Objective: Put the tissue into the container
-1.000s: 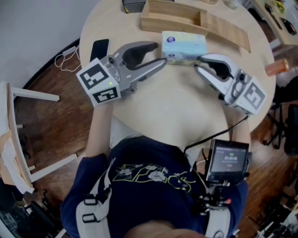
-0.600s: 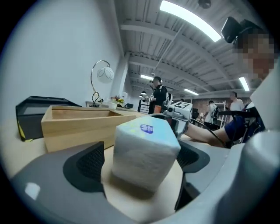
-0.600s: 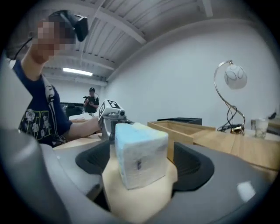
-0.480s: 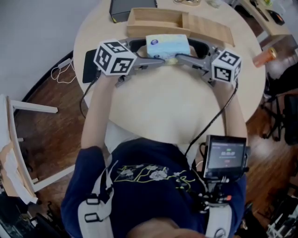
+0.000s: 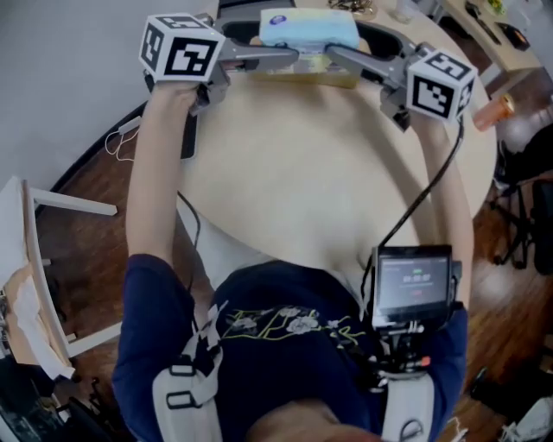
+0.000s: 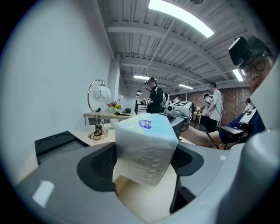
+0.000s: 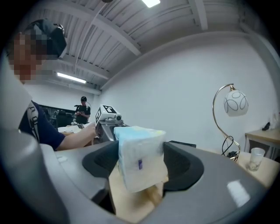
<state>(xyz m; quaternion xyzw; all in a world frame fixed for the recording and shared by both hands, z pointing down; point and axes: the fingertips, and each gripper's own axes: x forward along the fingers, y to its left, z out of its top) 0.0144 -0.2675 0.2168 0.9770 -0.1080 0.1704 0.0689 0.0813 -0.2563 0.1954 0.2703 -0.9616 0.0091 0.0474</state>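
Inspection finds the tissue pack (image 5: 308,27) held by both ends over the wooden container (image 5: 342,78), at the far edge of the surface (image 5: 328,190). The left gripper (image 6: 146,153) has its tongs clamped on one end of the pack. They have just been closing, with the pack between them. The right gripper (image 7: 140,166) is in the same condition at the opposite end, its tongs just closed in on the pack. The left gripper view shows the pack tilted, its underside visible and clear of the pale wood below. The surface is a round, light wooden top, bare across its near half. A black phone (image 5: 187,138) lies at its left rim under the forearm, and a black tray (image 6: 57,142) sits near the container. An orange bottle (image 5: 492,110) is seen at the right rim. The floor (image 5: 95,181) is dark wood, with a white cable (image 5: 121,138) and a white frame (image 5: 65,205) at left. Farther into the room there are a globe lamp (image 6: 99,94) on a side desk, ceiling strip lights (image 6: 180,17), a brick wall (image 6: 234,100) and several people (image 6: 155,97) standing.
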